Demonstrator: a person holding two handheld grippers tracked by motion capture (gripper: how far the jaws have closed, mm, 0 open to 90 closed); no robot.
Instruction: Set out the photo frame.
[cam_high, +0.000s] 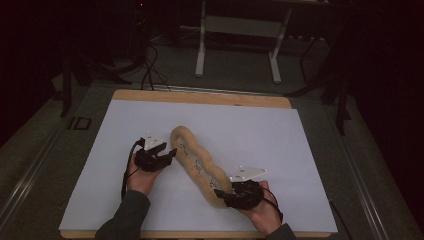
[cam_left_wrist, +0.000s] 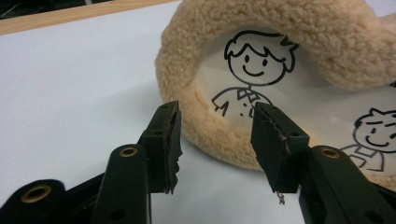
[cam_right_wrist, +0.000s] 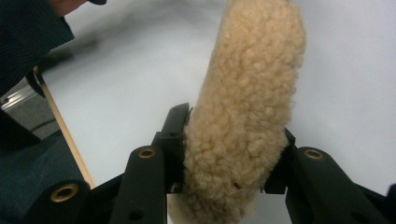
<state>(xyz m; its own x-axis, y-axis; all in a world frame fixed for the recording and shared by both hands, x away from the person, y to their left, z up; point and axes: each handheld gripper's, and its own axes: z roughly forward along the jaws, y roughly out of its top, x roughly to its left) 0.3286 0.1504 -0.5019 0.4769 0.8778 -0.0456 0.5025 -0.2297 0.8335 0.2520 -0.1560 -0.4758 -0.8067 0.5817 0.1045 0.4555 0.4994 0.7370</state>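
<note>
I work in what looks like a lab or test room. My table (cam_high: 280, 102) is a wooden board under a white sheet (cam_high: 260, 145), lit while the surroundings stay dark. Cables (cam_high: 149, 70) trail over grey carpet (cam_high: 235, 70), beside a white metal stand (cam_high: 239, 27).

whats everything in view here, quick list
fleecy pencil case: 1, tan with clear cartoon-printed window, lying slantwise mid-sheet
sheet: 1, white, covering the table
table: 1, wooden, edge showing at far side
stand: 1, white metal legs, on the floor behind the table
cables: several, black, floor at far left
left gripper: 1, black, jaws open just short of the case's far end
right gripper: 1, black, clamped on the case's near end
hands: 2, dark sleeves, bottom edge
</note>
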